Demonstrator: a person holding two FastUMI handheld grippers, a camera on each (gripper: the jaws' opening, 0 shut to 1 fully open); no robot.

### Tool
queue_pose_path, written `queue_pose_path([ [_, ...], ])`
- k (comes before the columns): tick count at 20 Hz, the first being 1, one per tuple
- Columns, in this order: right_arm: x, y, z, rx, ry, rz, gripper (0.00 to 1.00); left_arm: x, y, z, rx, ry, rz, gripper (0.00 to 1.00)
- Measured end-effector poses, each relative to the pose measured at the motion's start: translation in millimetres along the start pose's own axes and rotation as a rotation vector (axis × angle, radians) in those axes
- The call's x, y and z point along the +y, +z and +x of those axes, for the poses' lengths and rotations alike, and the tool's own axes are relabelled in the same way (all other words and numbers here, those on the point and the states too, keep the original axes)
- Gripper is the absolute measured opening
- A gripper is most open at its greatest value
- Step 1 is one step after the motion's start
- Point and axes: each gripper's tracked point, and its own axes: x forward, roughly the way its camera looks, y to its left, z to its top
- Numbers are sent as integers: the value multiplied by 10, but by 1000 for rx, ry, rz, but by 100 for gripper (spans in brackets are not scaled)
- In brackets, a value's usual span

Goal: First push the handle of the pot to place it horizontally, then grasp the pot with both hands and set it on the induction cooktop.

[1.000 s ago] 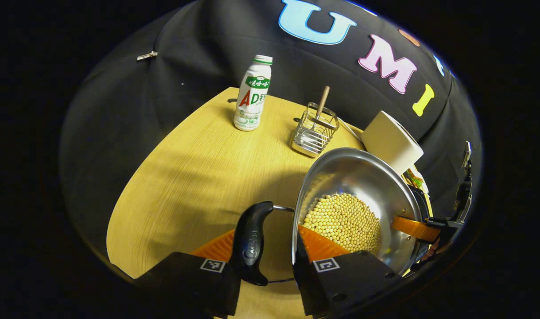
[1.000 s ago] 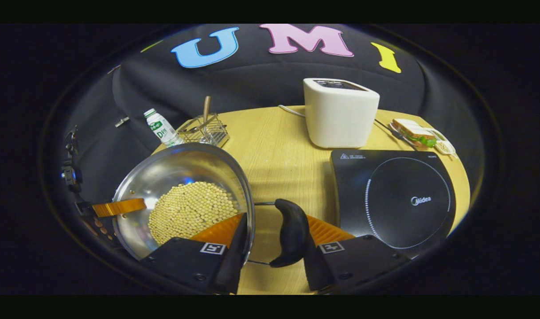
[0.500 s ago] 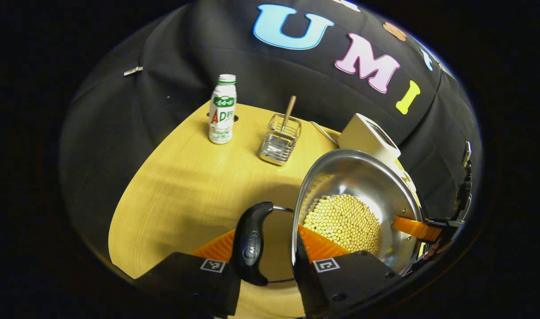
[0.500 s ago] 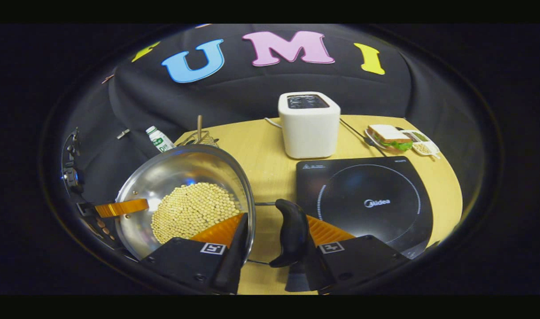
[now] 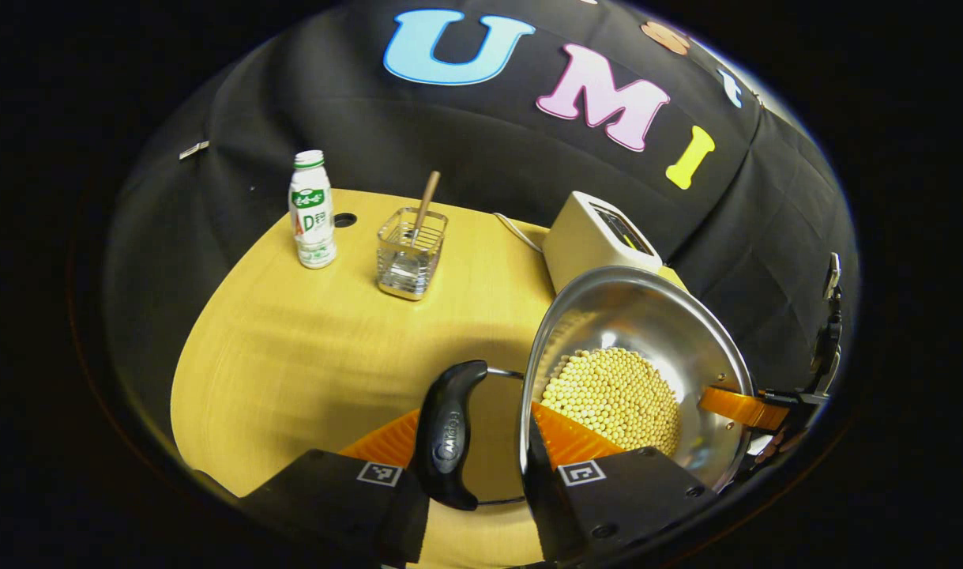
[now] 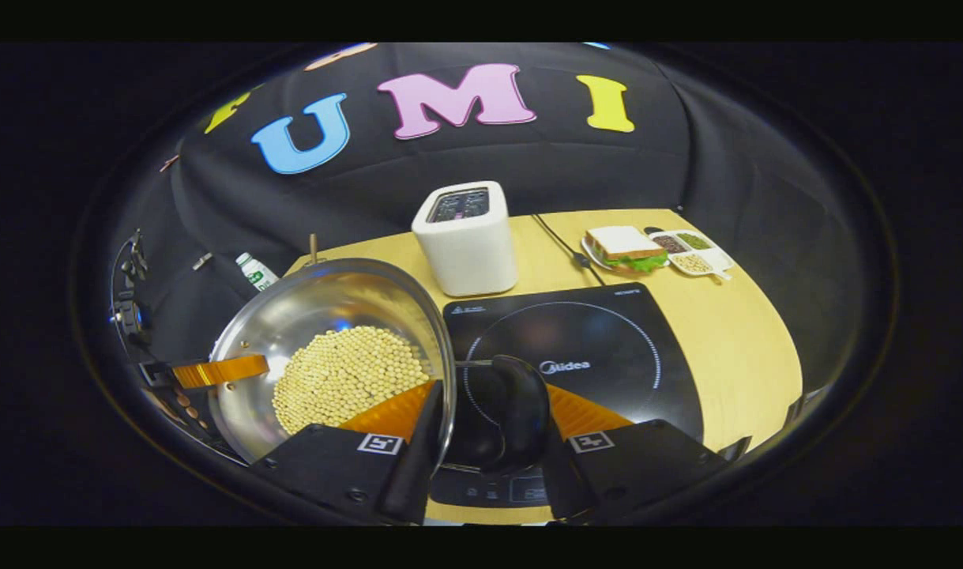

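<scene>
Steel pot (image 6: pixel 331 332) hangs level between each hand-held gripper, both seemingly clamped astride its rim.

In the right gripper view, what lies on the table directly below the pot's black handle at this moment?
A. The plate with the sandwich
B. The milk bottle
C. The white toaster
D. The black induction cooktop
D. In the right gripper view the black handle held between the right gripper's fingers overlaps the induction cooktop, while the toaster stands farther back.

A black cloth wall (image 6: pixel 449 170) hung in folds behind the round, pale wooden table (image 5: pixel 307 348) — lit brightly from above, darkness beyond.
</scene>
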Motion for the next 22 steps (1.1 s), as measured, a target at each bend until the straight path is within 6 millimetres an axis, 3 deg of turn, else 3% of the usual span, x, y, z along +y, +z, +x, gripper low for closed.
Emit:
queue_pose_path([
  [5,-375,154,-40,-10,-4,6,61,-389,27,112,-3,-9,3,57],
  [6,-450,178,-42,-11,-5,5,57,-466,30,145,-3,-10,3,57],
  [9,-689,223,-41,-10,-9,11,61,-687,38,227,-4,-12,9,58],
  [22,-1624,261,107,22,-35,41,60,-1468,-125,720,32,-24,20,57],
])
